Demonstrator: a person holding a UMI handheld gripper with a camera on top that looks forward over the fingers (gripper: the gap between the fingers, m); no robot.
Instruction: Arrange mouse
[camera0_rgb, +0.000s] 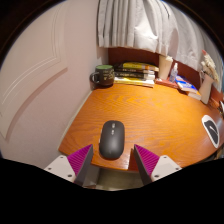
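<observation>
A black computer mouse lies on the orange wooden desk, near its front edge. My gripper is open, its two magenta-padded fingers set wide on either side of the mouse's near end. The mouse rests on the desk just ahead of and partly between the fingertips, with a gap on each side. Nothing is held.
At the back of the desk stand a dark mug, a stack of books and more books and papers. A round white object sits at the right edge. A white curtain hangs behind; a wall runs along the left.
</observation>
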